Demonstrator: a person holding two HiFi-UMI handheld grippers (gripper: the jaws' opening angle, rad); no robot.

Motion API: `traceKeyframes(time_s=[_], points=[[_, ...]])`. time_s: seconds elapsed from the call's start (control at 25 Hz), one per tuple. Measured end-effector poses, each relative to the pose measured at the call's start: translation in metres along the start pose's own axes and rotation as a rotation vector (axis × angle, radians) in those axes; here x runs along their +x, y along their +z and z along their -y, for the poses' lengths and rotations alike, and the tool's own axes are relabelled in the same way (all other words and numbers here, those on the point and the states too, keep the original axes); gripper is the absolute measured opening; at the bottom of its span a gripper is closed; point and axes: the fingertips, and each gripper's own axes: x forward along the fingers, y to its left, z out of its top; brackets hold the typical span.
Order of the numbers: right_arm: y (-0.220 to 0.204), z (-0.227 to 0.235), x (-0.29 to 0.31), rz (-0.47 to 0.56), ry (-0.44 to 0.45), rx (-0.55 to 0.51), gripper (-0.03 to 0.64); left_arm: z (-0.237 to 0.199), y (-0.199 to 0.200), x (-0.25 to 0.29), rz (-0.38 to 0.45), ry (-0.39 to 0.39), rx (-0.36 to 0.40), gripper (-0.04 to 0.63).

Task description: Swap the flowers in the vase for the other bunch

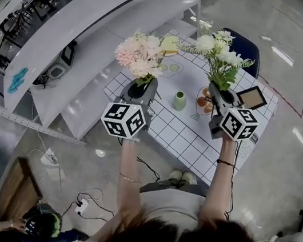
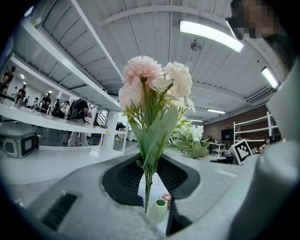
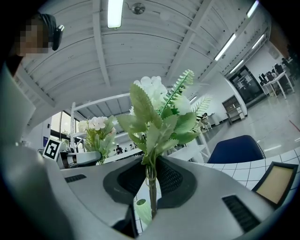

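While both jaws sit nearly closed, left gripper (image 2: 149,178) pinches pink flowers (image 2: 154,84), right gripper (image 3: 151,180) white flowers (image 3: 157,108)

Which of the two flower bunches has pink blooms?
The left bunch, clamped in the left gripper, has pale pink blooms; the right bunch, in the right gripper, is white with fern-like green fronds.

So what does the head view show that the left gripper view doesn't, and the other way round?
Only the head view: the blue chair and the whole checked table. Only the left gripper view: the ceiling lamp and people at a far counter. Both: the pink flowers gripped by the left gripper, the white flowers in the right gripper, and the empty green vase.
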Motion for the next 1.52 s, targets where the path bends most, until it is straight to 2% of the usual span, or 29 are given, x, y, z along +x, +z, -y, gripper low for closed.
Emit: traceKeyframes(time_s=[0.32, 1.0, 1.52], points=[[0.000, -0.007, 0.007, -0.005, 0.020, -0.001, 0.054, -0.009, 0.001, -0.009, -0.009, 0.037, 0.007, 0.080], [0.000, -0.010, 0.006, -0.011, 0.024, -0.010, 0.054, -0.005, -0.004, -0.006, -0.022, 0.023, -0.012, 0.080], [0.010, -0.023, 0.016, 0.020, 0.052, -0.031, 0.054, -0.018, -0.019, -0.015, -0.040, 0.034, -0.058, 0.080]])
